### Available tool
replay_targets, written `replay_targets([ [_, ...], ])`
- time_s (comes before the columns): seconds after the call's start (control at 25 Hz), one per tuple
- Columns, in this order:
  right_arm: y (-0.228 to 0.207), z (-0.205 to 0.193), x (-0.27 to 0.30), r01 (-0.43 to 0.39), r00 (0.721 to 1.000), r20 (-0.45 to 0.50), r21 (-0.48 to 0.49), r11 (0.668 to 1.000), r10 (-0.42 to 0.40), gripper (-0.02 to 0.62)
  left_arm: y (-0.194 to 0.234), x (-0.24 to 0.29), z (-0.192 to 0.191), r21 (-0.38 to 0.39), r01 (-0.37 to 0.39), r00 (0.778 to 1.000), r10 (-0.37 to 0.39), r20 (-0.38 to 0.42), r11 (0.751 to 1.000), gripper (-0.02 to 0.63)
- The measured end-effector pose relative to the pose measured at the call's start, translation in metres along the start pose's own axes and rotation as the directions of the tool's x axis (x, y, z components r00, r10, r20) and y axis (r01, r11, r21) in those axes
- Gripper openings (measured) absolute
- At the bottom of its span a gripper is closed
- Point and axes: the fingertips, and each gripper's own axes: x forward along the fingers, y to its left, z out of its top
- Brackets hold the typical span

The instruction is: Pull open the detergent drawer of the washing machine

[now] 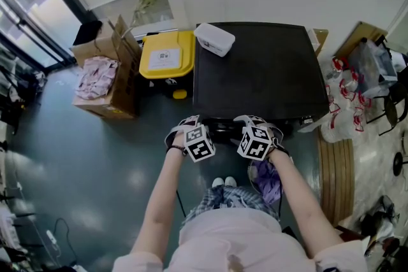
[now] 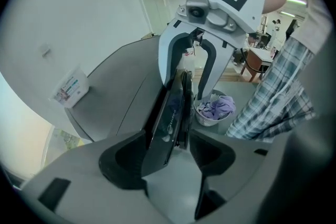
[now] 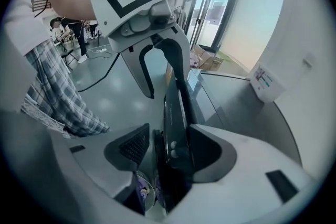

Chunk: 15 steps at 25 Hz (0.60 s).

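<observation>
We hold the left gripper (image 2: 169, 140) and right gripper (image 3: 167, 147), jaws wide, astride the washer's (image 1: 261, 67) front panel (image 2: 171, 105).

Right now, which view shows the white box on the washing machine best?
The head view: the white box lies whole, seen from above, on the washing machine. The left gripper view shows the white box small and off-centre; the right gripper view too.

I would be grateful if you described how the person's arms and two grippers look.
The left gripper and right gripper each have pale grey jaws with black inner pads and carry a white cube with black square markers. The person wears a light short-sleeved top; the forearms are bare.
</observation>
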Motion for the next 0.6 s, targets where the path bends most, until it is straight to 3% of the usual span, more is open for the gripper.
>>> replay_targets([
  [0.32,-0.012,-0.002,0.003,0.111,0.991,-0.064,-0.066,0.992,-0.115,0.132,0.011,0.003,-0.002,0.102,-0.129,0.989,0.136,-0.061,0.986,0.156],
  [0.6,-0.015,-0.002,0.006,0.142,0.981,-0.122,-0.106,0.984,-0.154,0.112,0.019,0.003,-0.002,0.149,-0.175,0.979,0.188,-0.079,0.973,0.087],
])
